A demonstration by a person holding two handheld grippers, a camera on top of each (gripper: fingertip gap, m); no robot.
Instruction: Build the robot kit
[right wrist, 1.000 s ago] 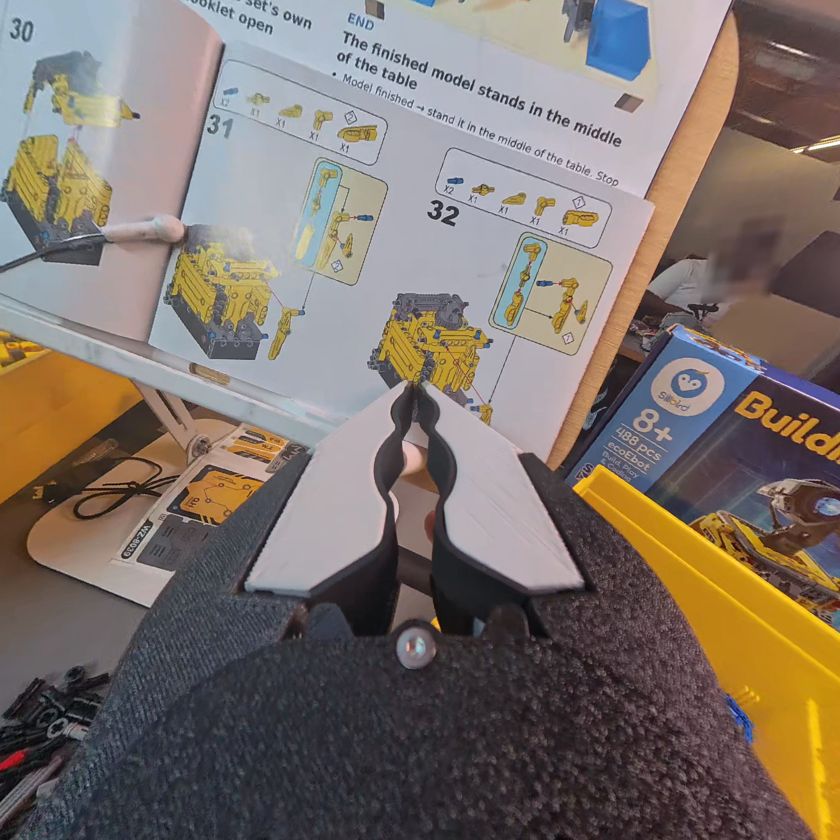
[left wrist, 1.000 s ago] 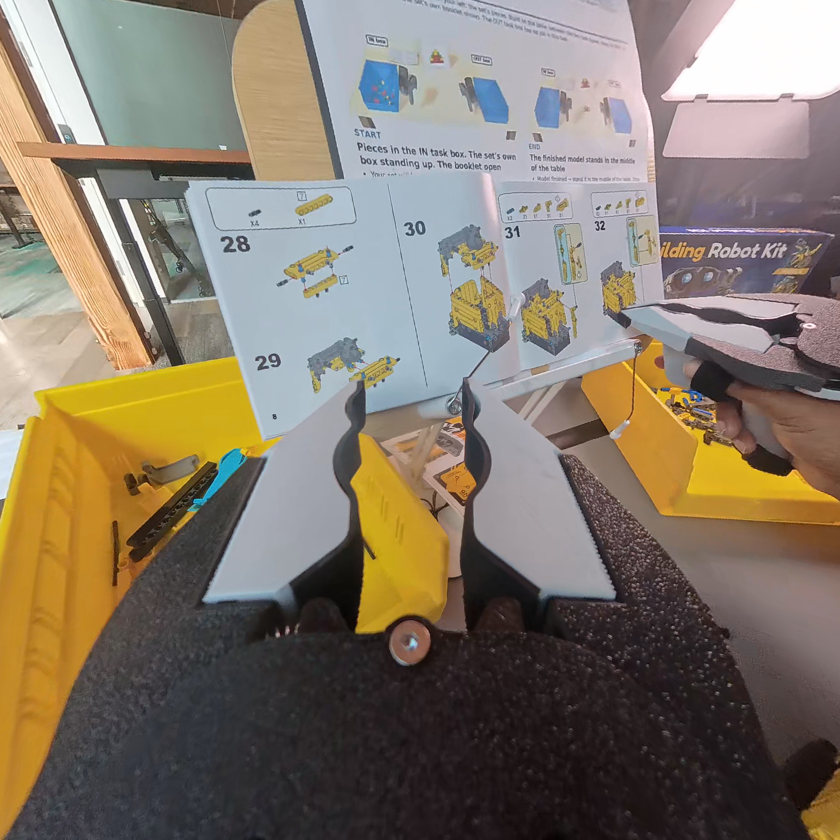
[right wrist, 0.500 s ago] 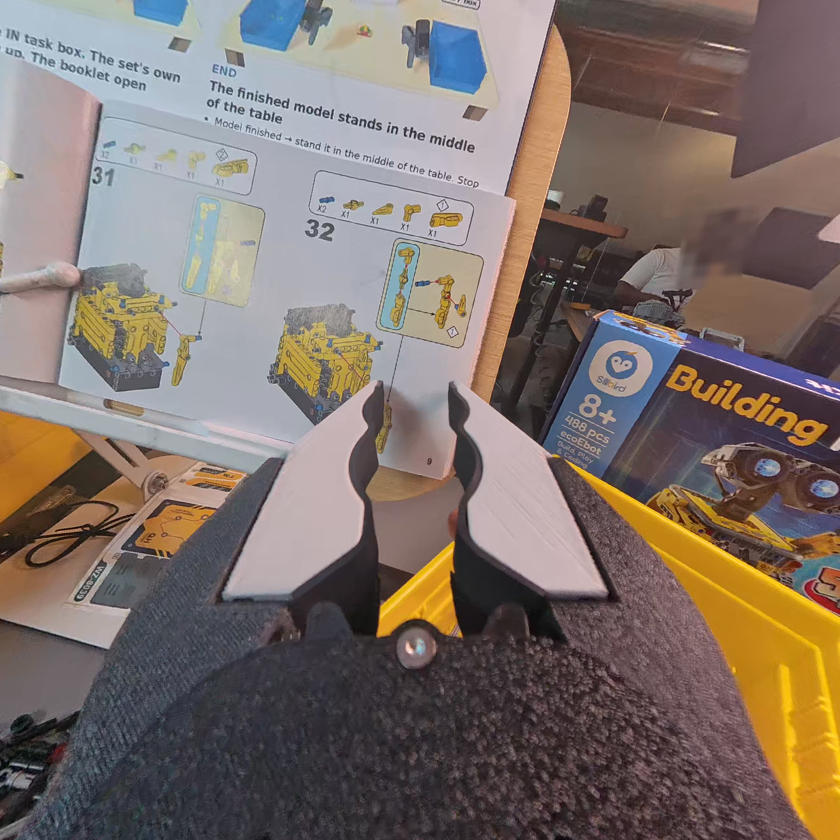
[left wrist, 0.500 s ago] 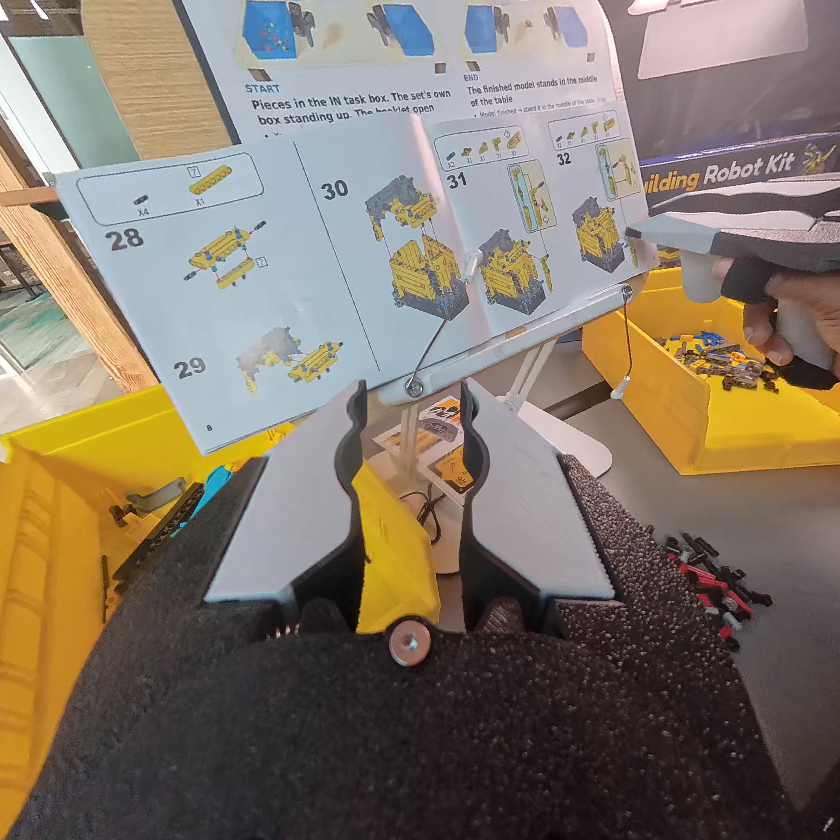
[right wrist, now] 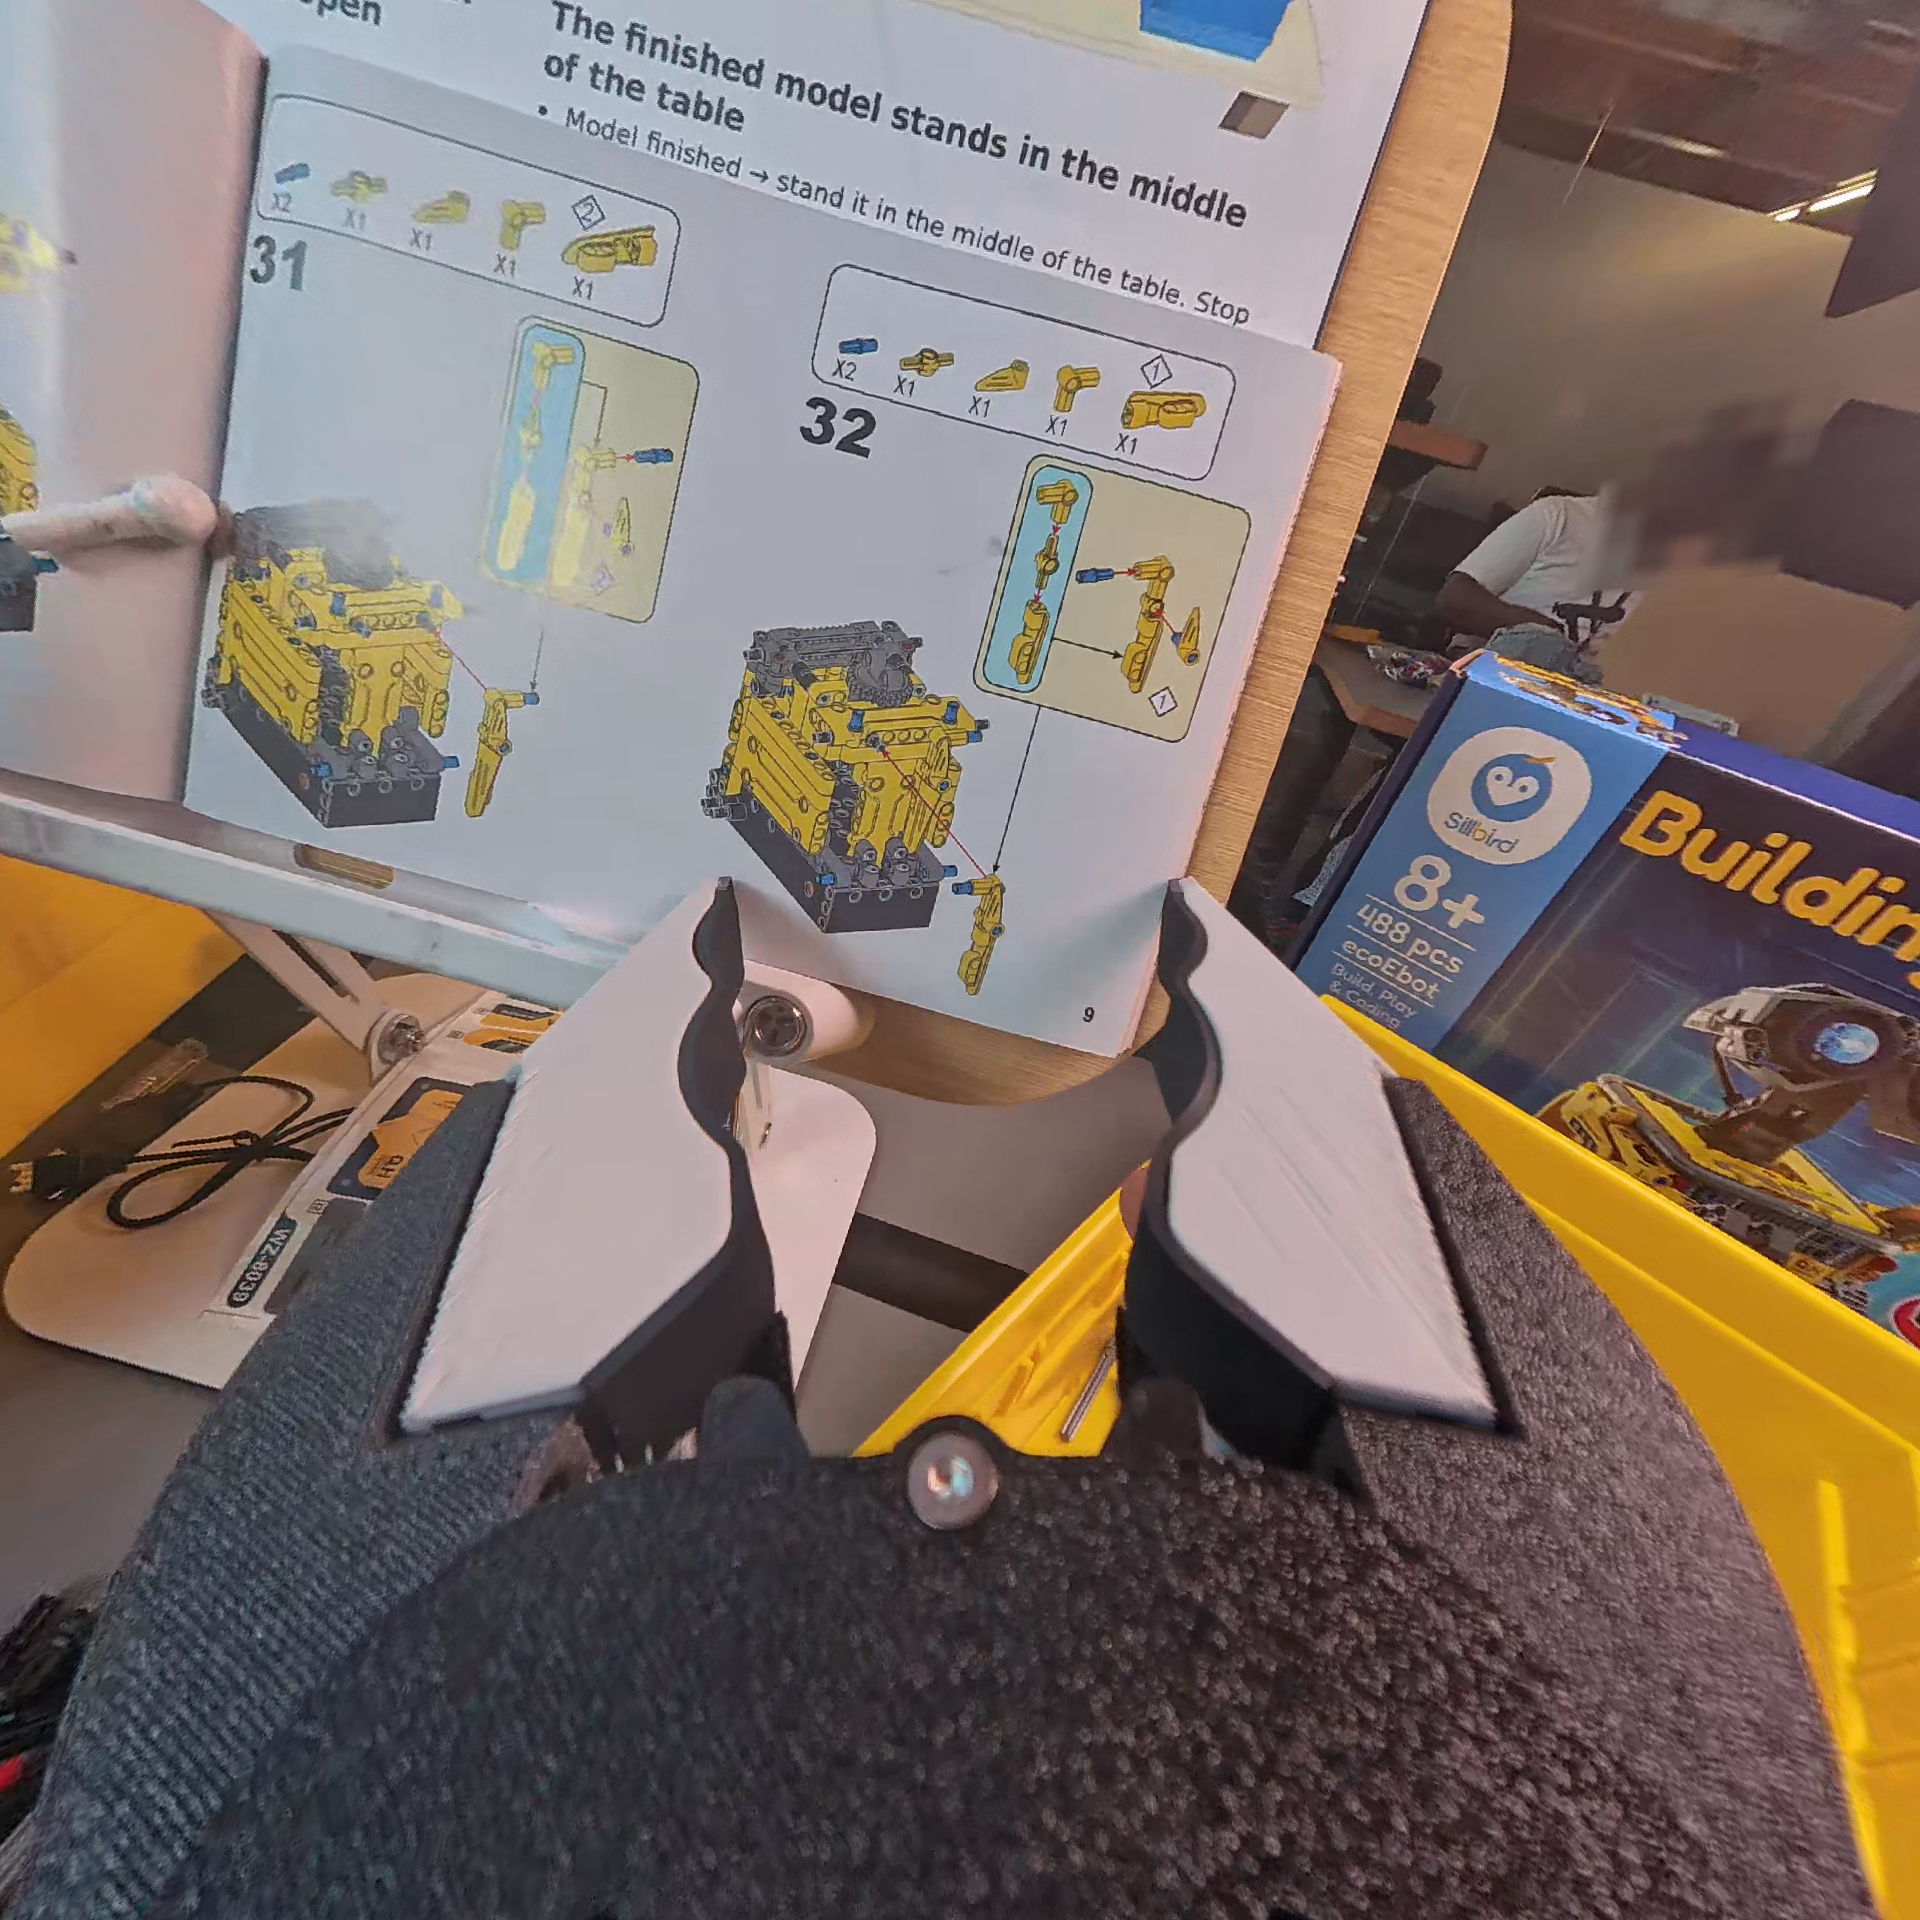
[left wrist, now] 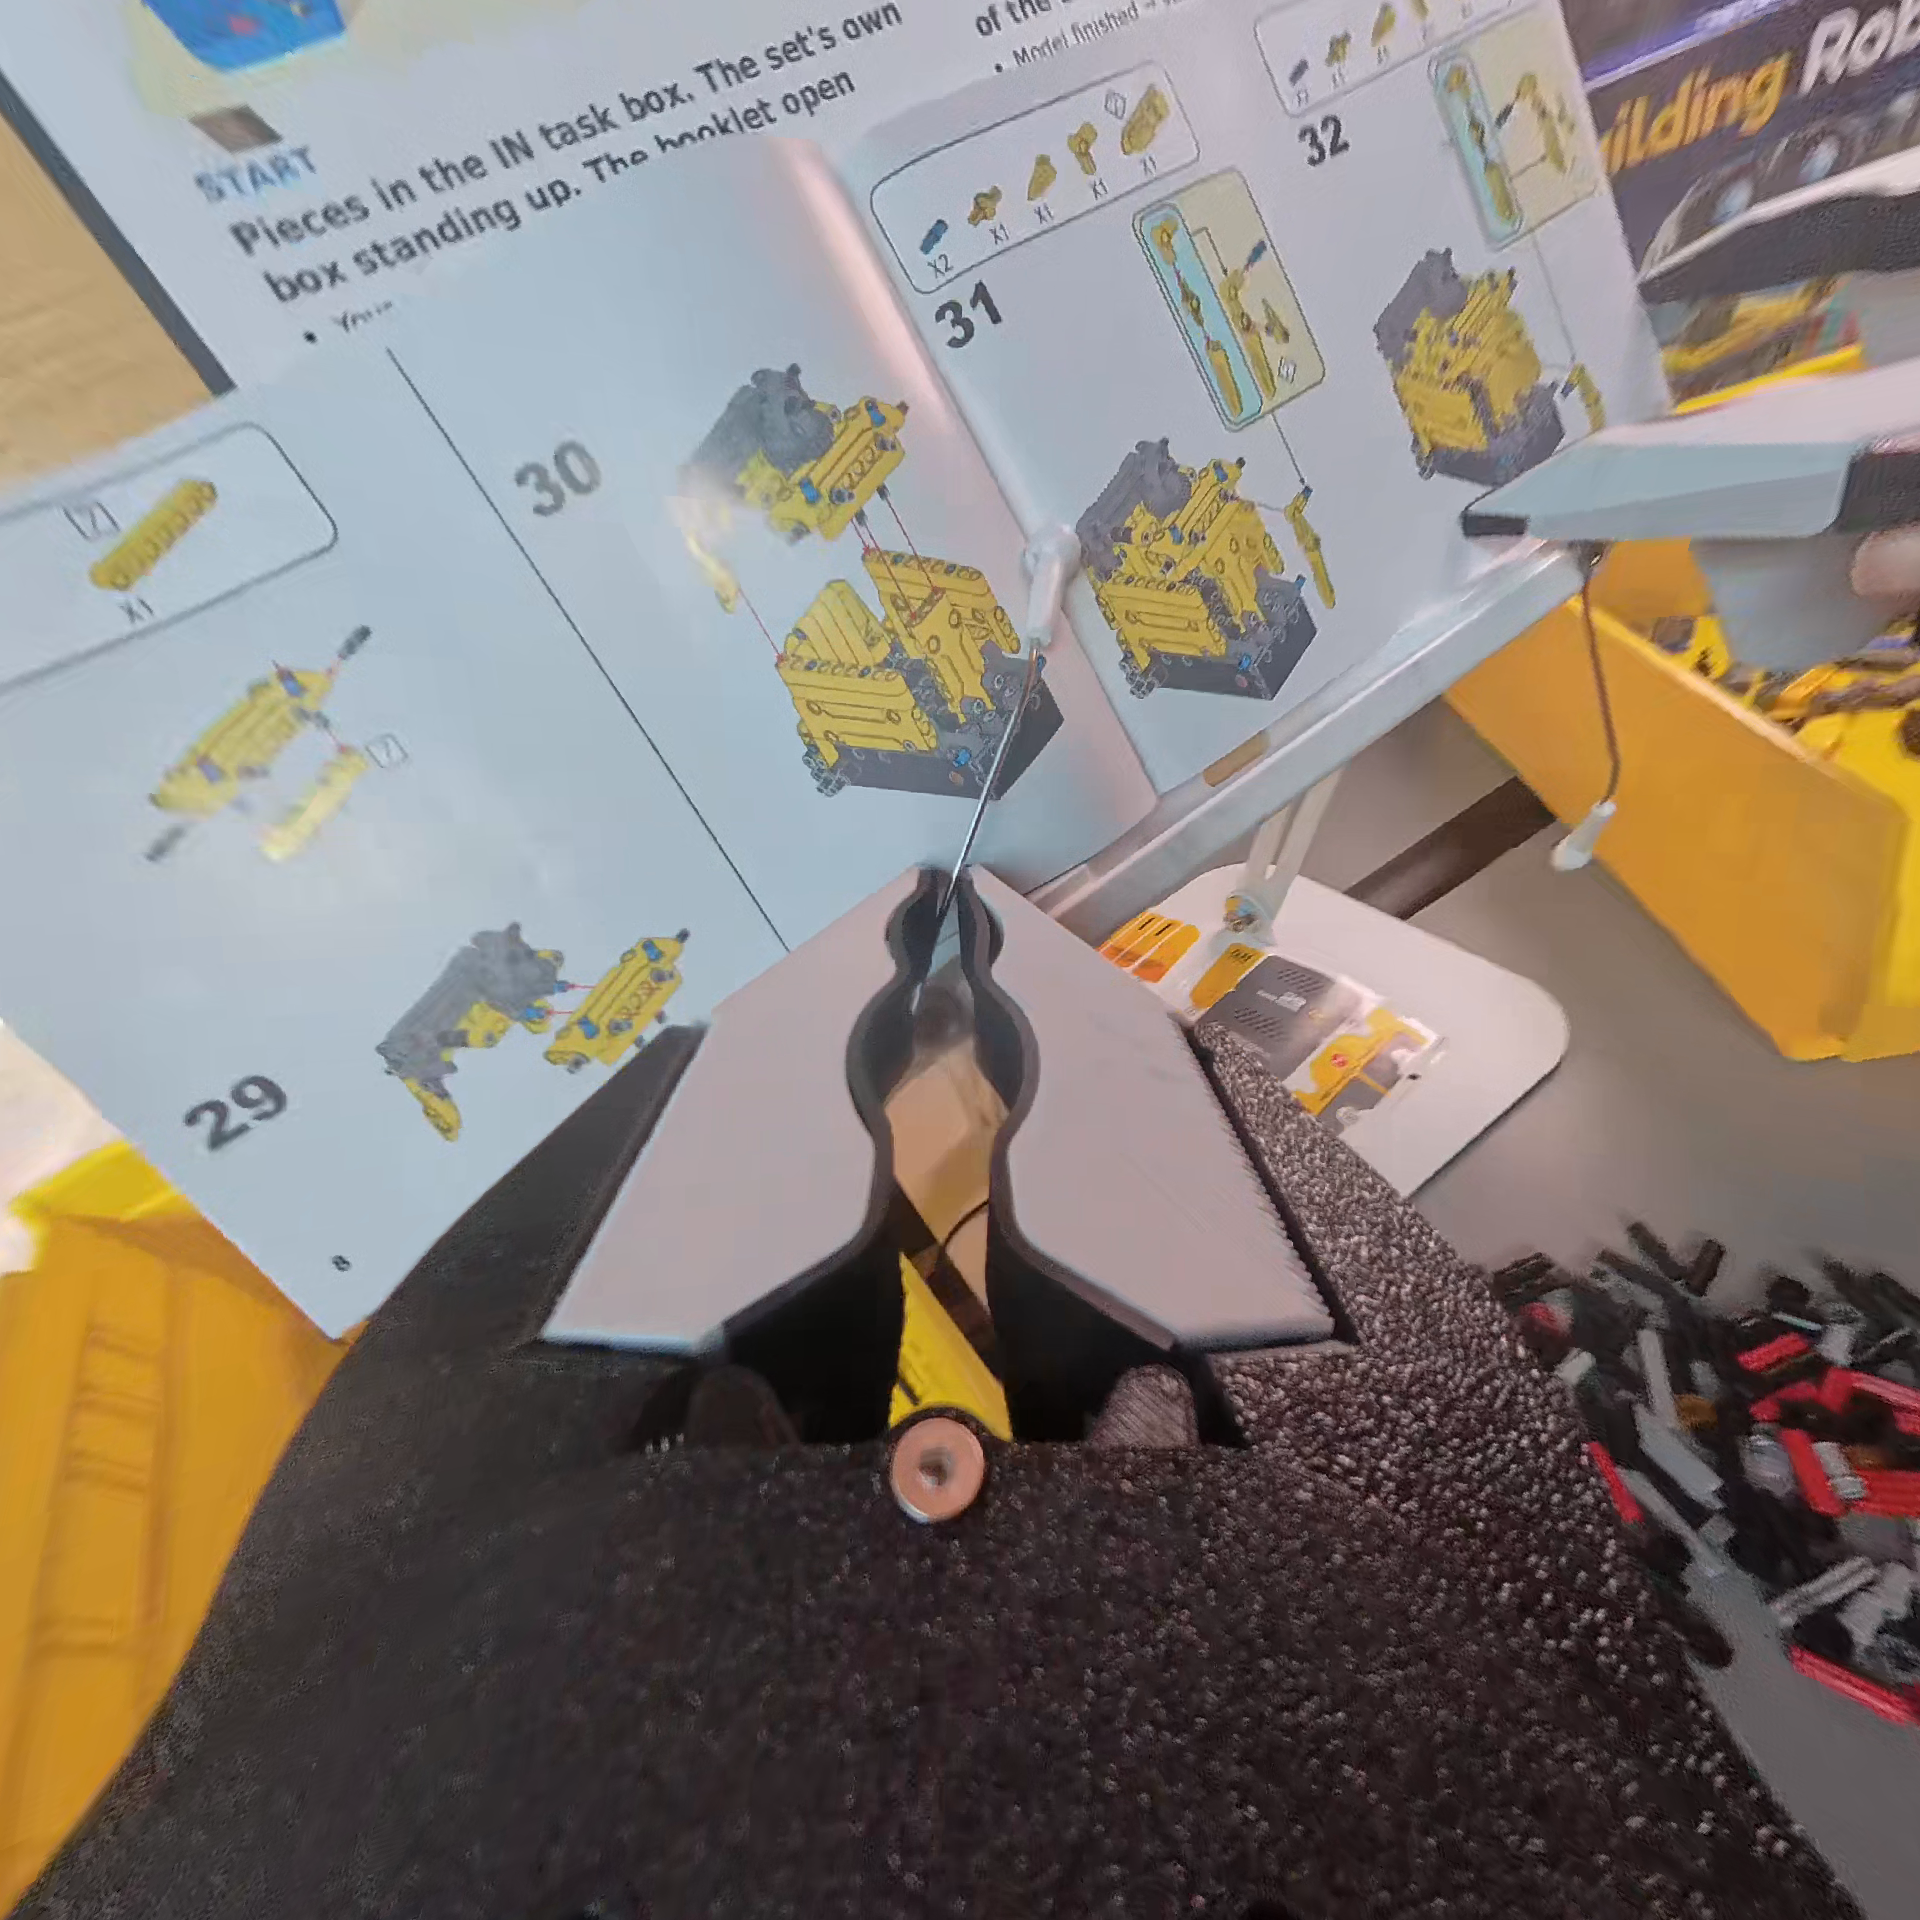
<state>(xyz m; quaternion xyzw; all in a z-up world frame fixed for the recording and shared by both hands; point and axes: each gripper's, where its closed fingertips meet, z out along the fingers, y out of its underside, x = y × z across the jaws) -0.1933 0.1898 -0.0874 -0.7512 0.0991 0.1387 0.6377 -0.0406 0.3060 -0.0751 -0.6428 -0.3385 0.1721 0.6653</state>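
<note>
- The left tool (left wrist: 940, 883) had its tips pinched nearly together, with the thin wire page holder (left wrist: 997, 748) running right down between them. It looked clamped on that wire.
- The wire's white-capped end rested against the open booklet (left wrist: 520, 675), close to the fold between the two pages.
- The booklet stood tilted back on the silver ledge of a stand (left wrist: 1351, 675). The stand's white base (left wrist: 1475, 1049) sat on the grey worktop (left wrist: 1662, 1143).
- The right tool (right wrist: 945, 894) was spread wide and held nothing. Its tips hovered just in front of the bottom right corner of the booklet's right-hand page. I couldn't tell if they touched the paper.
- In the left wrist view, the right tool came in from the right edge, near that same page.
- A bigger printed sheet (left wrist: 520, 156) was propped on a wooden board behind the booklet.
- There was a yellow bin (right wrist: 1558, 1195) under the right tool, and a blue kit box (right wrist: 1662, 935) stood just behind it.
- A second yellow bin (left wrist: 104, 1403) sat at the left.
- A loose pile of black and red pieces (left wrist: 1766, 1403) lay on the worktop to the right of the left tool.
- A black cable (right wrist: 208, 1153) was coiled on the stand's base.
</note>
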